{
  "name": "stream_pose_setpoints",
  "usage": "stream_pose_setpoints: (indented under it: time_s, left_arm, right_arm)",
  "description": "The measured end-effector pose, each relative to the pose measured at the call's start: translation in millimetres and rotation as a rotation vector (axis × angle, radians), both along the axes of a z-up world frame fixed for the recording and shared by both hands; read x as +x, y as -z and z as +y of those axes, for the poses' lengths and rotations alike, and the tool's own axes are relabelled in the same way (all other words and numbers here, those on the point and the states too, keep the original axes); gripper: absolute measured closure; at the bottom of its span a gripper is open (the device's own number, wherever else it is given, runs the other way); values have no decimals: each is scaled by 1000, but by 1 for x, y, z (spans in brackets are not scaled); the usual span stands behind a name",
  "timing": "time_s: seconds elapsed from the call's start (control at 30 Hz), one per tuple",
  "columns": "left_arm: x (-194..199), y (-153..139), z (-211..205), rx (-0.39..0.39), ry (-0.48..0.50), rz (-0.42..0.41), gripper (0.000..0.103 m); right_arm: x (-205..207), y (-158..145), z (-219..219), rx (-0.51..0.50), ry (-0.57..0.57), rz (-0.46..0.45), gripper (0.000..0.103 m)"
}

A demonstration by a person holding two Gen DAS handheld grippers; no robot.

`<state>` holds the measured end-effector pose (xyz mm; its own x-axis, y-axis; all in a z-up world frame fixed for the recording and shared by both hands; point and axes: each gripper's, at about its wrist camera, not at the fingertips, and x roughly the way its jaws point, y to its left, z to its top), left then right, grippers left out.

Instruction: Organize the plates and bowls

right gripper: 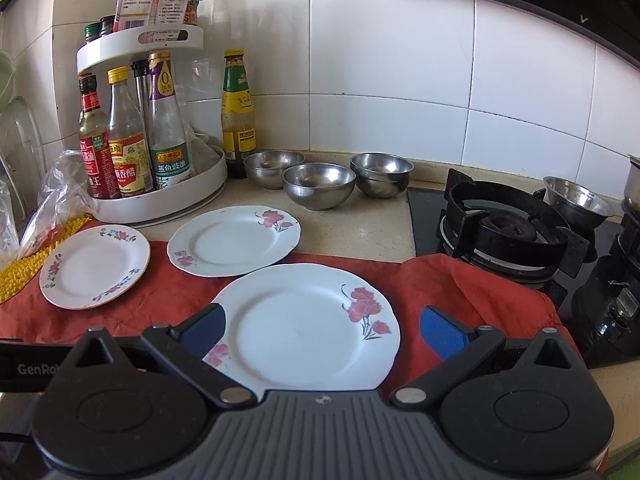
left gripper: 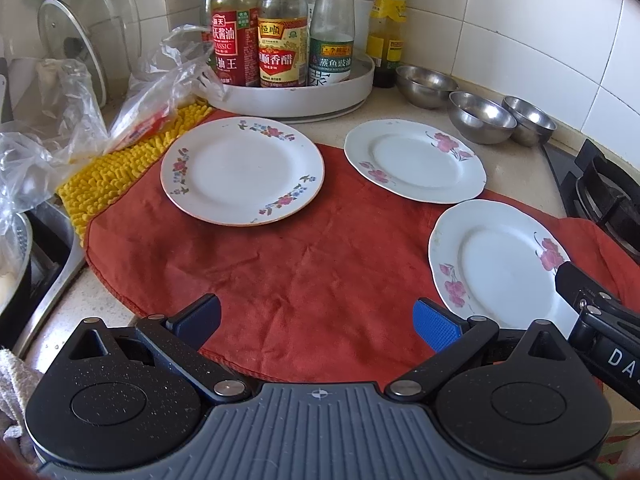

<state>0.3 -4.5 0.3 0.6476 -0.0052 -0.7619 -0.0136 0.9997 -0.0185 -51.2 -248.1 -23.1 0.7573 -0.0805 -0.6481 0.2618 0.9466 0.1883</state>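
Three plates [left gripper: 242, 170] on red cloth [left gripper: 288, 272]

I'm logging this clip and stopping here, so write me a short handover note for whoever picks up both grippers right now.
Left gripper: open, empty, over the red cloth.
Right gripper: open, empty, above the near plate; pads not touching it.
Plates: three, each lying flat and separate. Near plate and small-flower plate are on the cloth; the far plate is half on the cloth, half on the counter.
Bowls: three steel bowls side by side by the wall, unstacked; a fourth sits on the stove.
Done: nothing stacked yet.
Left: stack the plates, nest the bowls.
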Motion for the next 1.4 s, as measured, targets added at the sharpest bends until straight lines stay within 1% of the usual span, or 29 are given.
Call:
stream_pose_setpoints:
  time_s: [0.23, 0.3, 0.47, 0.73, 0.87, 1.4]
  left_arm:
    - [-1, 1, -2, -8, 10, -4, 0]
    - [-2, 1, -3, -25, 10, -19, 0]
    - [-3, 1, -5, -29, 13, -29, 0]
    - [-3, 0, -11, -36, 26, -27, 0]
    - [-3, 1, -14, -17, 29, -27, 0]
    - [0, 3, -22, 1, 40, -30, 0]
  right_arm:
    - [-1, 1, 0, 5, 1, 5, 0]
    - [-1, 1, 0, 9, 2, 7, 0]
    - [-2, 3, -3, 16, 5, 12, 0]
    - [-3, 5, -5, 20, 12, 21, 0]
    - [-4, 6, -6, 22, 15, 24, 0]
    - [-1, 10, -10, 33, 20, 38, 0]
